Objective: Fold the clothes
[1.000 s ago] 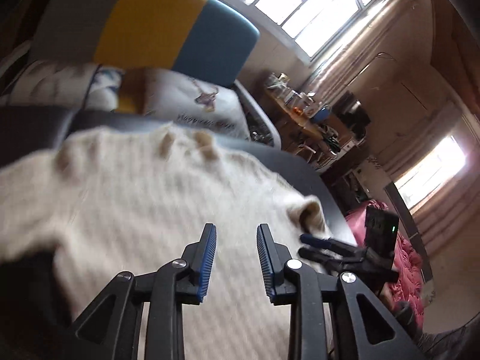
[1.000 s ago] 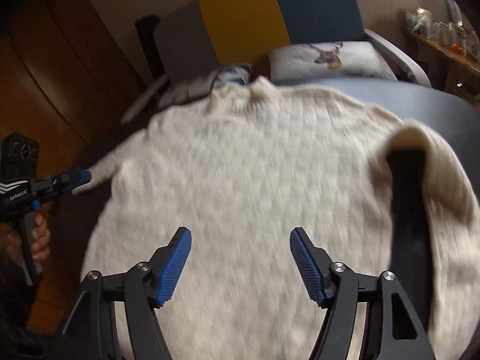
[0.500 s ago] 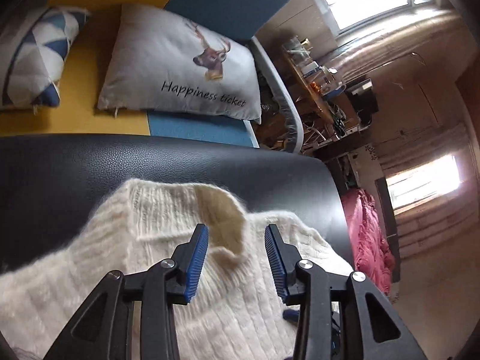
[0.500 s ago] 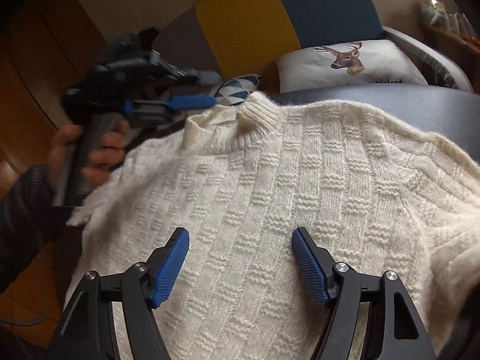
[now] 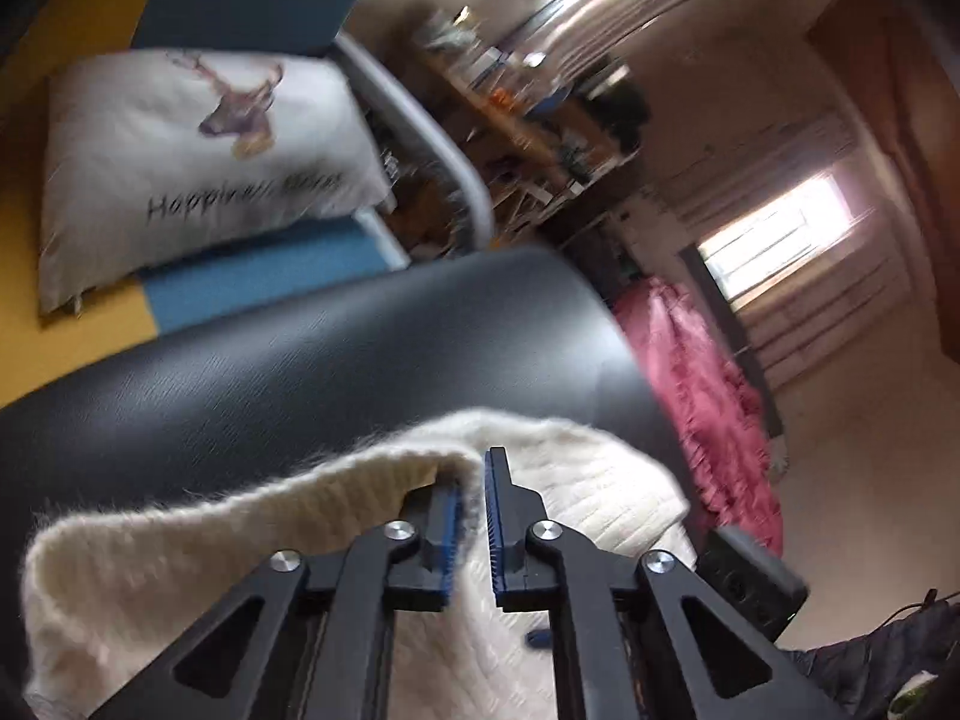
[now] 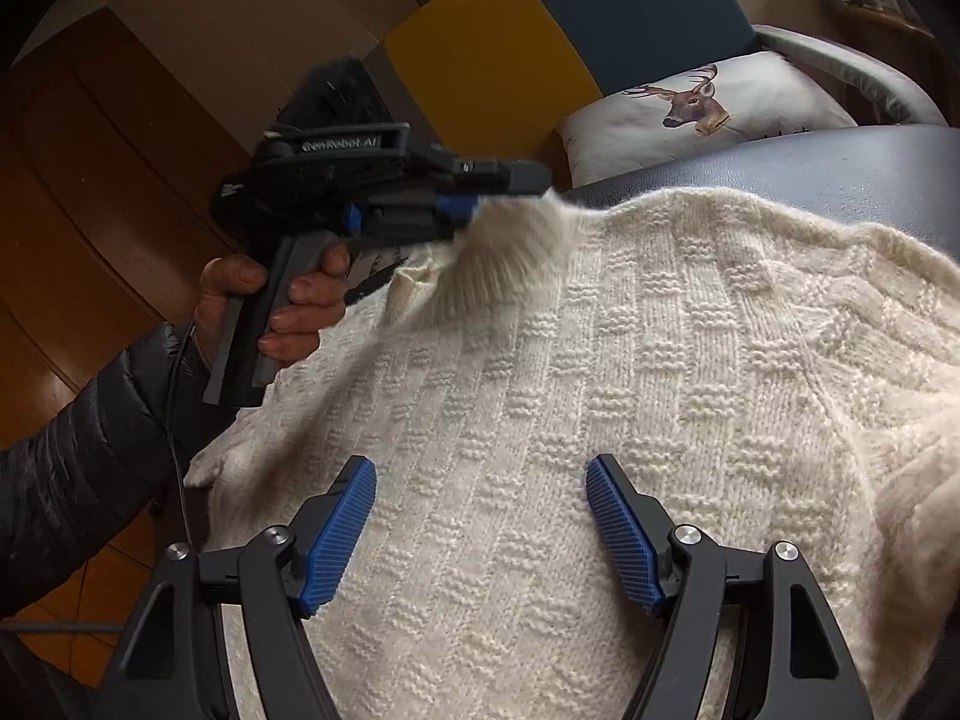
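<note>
A cream knitted sweater (image 6: 630,360) lies spread over a black padded surface (image 6: 840,168). In the right wrist view my left gripper (image 6: 480,207), held by a hand (image 6: 270,312), is shut on the sweater's ribbed neck edge and pulls it up a little. The left wrist view shows the same grip: my left gripper (image 5: 474,480) has its blue pads nearly together with the cream sweater (image 5: 570,510) pinched between them. My right gripper (image 6: 480,468) hovers over the middle of the sweater's body, open, with nothing between its fingers.
A white pillow (image 6: 708,114) with a deer print rests on a yellow and blue sofa (image 6: 540,42) behind the black surface (image 5: 300,372). A pink cloth (image 5: 702,408) hangs to its right. Wooden panels fill the left. A dark padded sleeve (image 6: 72,480) comes in at lower left.
My left gripper went from open above the collar to shut on the neck edge, shifting right and lifting the knit. The right gripper has stayed almost still over the sweater's body.
</note>
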The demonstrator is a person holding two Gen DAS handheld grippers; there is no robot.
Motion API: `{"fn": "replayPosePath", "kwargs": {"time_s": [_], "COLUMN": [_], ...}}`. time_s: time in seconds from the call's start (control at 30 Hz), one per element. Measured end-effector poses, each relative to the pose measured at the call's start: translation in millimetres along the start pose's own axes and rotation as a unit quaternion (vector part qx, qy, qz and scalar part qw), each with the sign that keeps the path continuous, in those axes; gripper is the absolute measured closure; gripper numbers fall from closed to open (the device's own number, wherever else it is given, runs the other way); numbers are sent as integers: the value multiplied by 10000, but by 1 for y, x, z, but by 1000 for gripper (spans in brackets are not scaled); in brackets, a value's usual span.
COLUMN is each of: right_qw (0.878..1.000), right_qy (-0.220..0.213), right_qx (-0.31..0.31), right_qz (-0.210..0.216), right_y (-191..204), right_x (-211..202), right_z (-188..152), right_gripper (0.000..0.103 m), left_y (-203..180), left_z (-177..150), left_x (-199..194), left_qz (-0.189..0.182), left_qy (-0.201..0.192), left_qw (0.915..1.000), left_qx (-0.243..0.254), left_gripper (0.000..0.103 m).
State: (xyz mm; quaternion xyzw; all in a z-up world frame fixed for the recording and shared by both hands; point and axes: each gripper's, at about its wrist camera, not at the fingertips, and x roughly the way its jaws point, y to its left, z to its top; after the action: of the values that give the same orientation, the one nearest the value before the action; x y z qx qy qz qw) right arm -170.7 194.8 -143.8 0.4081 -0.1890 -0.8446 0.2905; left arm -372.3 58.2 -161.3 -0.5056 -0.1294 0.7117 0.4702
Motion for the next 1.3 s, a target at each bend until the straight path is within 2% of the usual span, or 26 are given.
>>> {"fn": "replayPosePath", "kwargs": {"time_s": [0.03,0.13,0.2,0.27,0.3,0.33,0.47,0.53,0.63,0.7,0.77,0.87,0.93,1.03,1.17,1.3], "right_qw": [10000,10000,9999,9998,9998,9998,9998,9999,9999,9996,9978,9907,9878,9818,9803,9756], "right_qy": [-2,-1,15,27,30,30,31,29,26,128,114,120,189,487,972,1420], "right_qx": [-11,-31,-98,-127,-128,-127,-106,-69,100,225,392,600,535,625,833,1158], "right_qz": [-13,-24,-106,-146,-152,-155,-147,-111,20,89,529,1219,1450,1725,1502,1206], "right_y": [0,1,4,5,5,5,5,3,-3,-3,0,12,24,37,44,32], "right_x": [0,1,2,3,3,3,1,0,0,-1,1,18,39,80,135,179], "right_z": [-1,-2,-3,-3,-3,-3,-4,-3,1,8,25,66,98,141,168,170], "right_gripper": [29,28,27,27,27,27,27,27,28,27,26,26,18,10,10,9], "left_y": [1,34,39,34,29,24,13,12,5,-3,-10,-10,-8,5,23,26], "left_z": [0,-6,-6,-6,-6,-6,-23,-42,-87,-119,-145,-164,-172,-175,-181,-182], "left_x": [1,17,14,14,13,9,-32,-57,-85,-95,-99,-100,-98,-102,-111,-111], "left_qz": [93,894,853,992,1035,1053,1008,1147,1883,2382,2660,2748,2801,2441,1888,1797], "left_qy": [-59,206,90,50,63,35,-515,-854,-1108,-1175,-1236,-1297,-1305,-1451,-1679,-1730], "left_qw": [9999,9954,9955,9943,9940,9938,9911,9862,9721,9617,9547,9515,9500,9563,9615,9617], "left_qx": [29,-267,-405,-379,-342,-345,-693,-837,-856,-676,-499,-474,-446,-697,-1084,-1135], "left_gripper": [100,100,99,99,95,85,79,77,77,77,77,77,77,77,77,77]}}
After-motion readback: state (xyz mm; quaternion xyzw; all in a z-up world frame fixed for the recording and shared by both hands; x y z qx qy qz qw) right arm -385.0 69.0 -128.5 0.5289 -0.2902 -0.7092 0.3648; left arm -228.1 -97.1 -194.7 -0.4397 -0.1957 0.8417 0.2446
